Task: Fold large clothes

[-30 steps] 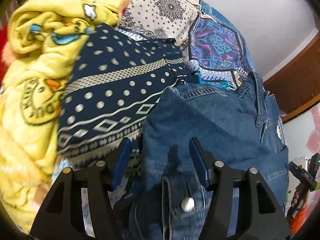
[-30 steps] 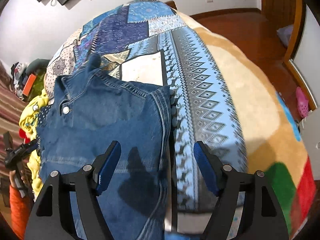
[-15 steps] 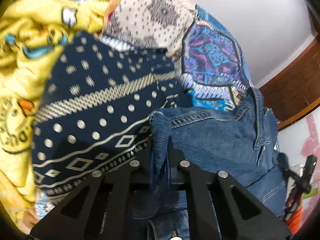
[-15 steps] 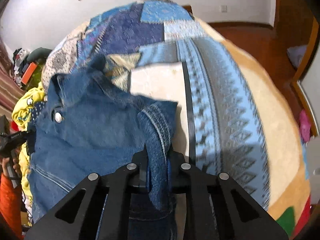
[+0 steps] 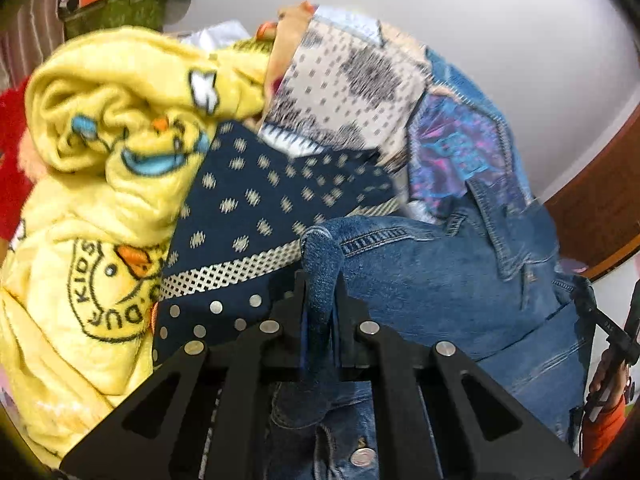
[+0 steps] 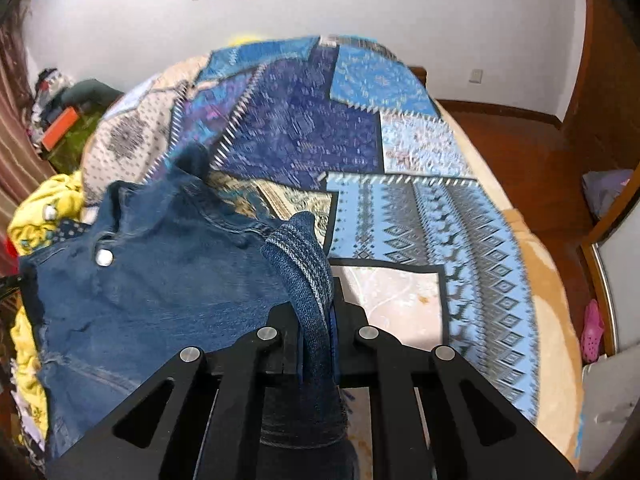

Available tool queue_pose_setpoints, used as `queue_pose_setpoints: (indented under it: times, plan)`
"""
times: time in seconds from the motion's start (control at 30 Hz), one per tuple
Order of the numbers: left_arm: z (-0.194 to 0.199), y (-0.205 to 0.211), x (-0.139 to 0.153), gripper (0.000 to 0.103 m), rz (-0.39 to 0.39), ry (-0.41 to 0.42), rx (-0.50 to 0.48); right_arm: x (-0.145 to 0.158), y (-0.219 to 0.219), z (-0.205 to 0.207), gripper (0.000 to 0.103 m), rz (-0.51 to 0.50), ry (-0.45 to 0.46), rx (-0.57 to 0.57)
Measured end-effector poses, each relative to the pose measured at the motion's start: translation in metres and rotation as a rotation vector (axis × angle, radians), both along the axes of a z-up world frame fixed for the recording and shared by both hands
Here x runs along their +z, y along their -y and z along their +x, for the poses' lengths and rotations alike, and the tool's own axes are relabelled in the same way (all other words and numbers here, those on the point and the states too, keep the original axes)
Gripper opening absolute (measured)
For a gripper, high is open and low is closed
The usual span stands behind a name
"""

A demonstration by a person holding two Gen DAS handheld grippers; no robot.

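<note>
A blue denim jacket [image 5: 440, 276] with metal snap buttons lies on a bed with a patchwork blue quilt [image 6: 360, 128]. My left gripper [image 5: 320, 300] is shut on a bunched fold of the jacket's left edge, which sticks up between the jaws. My right gripper [image 6: 316, 308] is shut on a bunched fold of the jacket [image 6: 160, 288] at its right edge, by the ribbed seam. The jacket hangs between the two grippers, lifted off the quilt. Its collar points away from me.
A dark navy dotted garment [image 5: 256, 216] and a yellow fleece blanket [image 5: 100, 184] are piled left of the jacket. The quilt [image 5: 460, 152] runs on behind. Wooden floor [image 6: 520, 152] and a pink slipper [image 6: 592, 328] lie right of the bed.
Both grippers went from open above the jacket to shut on its side edges. They have since risen, pulling the jacket up; both views tilted up toward the far wall.
</note>
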State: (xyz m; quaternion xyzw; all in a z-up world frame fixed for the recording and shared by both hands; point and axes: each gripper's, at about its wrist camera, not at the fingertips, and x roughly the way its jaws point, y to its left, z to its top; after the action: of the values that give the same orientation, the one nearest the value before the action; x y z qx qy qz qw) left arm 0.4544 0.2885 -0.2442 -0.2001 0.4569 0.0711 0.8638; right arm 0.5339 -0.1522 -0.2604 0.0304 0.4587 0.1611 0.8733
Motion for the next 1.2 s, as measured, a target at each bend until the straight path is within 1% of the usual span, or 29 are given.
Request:
queue_pose_setpoints:
  times: [0.07,0.13,0.2,0.27,0.3,0.33,0.37,0.47,0.53,0.6,0.67,0.73,0.77,0.83,0.87,0.9,0.93,0.97,1.0,1.1,1.13,1.2]
  plan:
    - [0.005,-0.001,-0.013,0.011,0.012,-0.025,0.006,-0.013,0.000,0.005,0.013,-0.016,-0.029,-0.011]
    - [0.012,0.001,-0.025,0.012,0.048,-0.067,0.012,-0.023,0.003,0.007,0.018,-0.028,-0.050,-0.015]
    - [0.014,0.003,-0.033,0.019,0.069,-0.092,0.004,-0.031,0.009,0.007,0.027,-0.033,-0.067,-0.021]
    - [0.015,0.007,-0.036,0.020,0.103,-0.102,-0.001,-0.035,0.015,0.005,0.043,-0.042,-0.082,-0.035]
    - [0.014,0.009,-0.034,0.023,0.115,-0.105,-0.003,-0.034,0.019,0.004,0.046,-0.040,-0.087,-0.040]
    - [0.014,0.013,-0.032,0.025,0.134,-0.121,-0.008,-0.032,0.021,0.002,0.053,-0.040,-0.093,-0.046]
    - [0.013,0.016,-0.030,0.029,0.148,-0.132,-0.014,-0.029,0.024,0.000,0.058,-0.042,-0.102,-0.055]
    - [0.005,0.030,-0.016,0.034,0.220,-0.150,-0.040,-0.019,0.032,-0.010,0.059,-0.020,-0.129,-0.057]
    - [-0.004,0.040,-0.002,0.043,0.242,-0.135,-0.054,-0.006,0.034,-0.022,0.059,-0.010,-0.120,-0.044]
    - [-0.017,0.049,0.016,0.054,0.234,-0.100,-0.070,0.009,0.035,-0.036,0.060,-0.010,-0.091,-0.032]
    - [-0.033,0.058,0.035,0.057,0.225,-0.062,-0.085,0.025,0.036,-0.050,0.065,0.001,-0.062,-0.017]
    - [-0.049,0.067,0.052,0.059,0.222,-0.035,-0.096,0.043,0.037,-0.070,0.067,0.007,-0.031,-0.001]
    - [-0.059,0.071,0.060,0.062,0.221,-0.020,-0.104,0.052,0.036,-0.081,0.067,0.007,-0.012,0.013]
    - [-0.077,0.076,0.072,0.070,0.221,0.003,-0.112,0.063,0.037,-0.098,0.067,0.012,0.012,0.036]
    - [-0.090,0.079,0.077,0.077,0.221,0.015,-0.112,0.070,0.037,-0.110,0.067,0.011,0.025,0.048]
    - [-0.103,0.080,0.081,0.086,0.216,0.023,-0.105,0.074,0.037,-0.119,0.067,0.012,0.035,0.057]
    - [-0.108,0.081,0.082,0.091,0.212,0.026,-0.099,0.076,0.038,-0.129,0.068,0.015,0.046,0.065]
    - [-0.123,0.081,0.082,0.094,0.206,0.032,-0.090,0.079,0.039,-0.139,0.068,0.015,0.056,0.070]
    - [-0.133,0.082,0.082,0.094,0.204,0.032,-0.089,0.079,0.040,-0.149,0.068,0.018,0.066,0.072]
    - [-0.164,0.084,0.073,0.094,0.190,0.006,-0.094,0.075,0.045,-0.175,0.076,0.040,0.068,0.071]
    - [-0.179,0.084,0.067,0.094,0.178,-0.010,-0.093,0.072,0.047,-0.183,0.077,0.052,0.066,0.069]
    - [-0.197,0.084,0.058,0.094,0.170,-0.022,-0.094,0.065,0.049,-0.197,0.078,0.067,0.052,0.060]
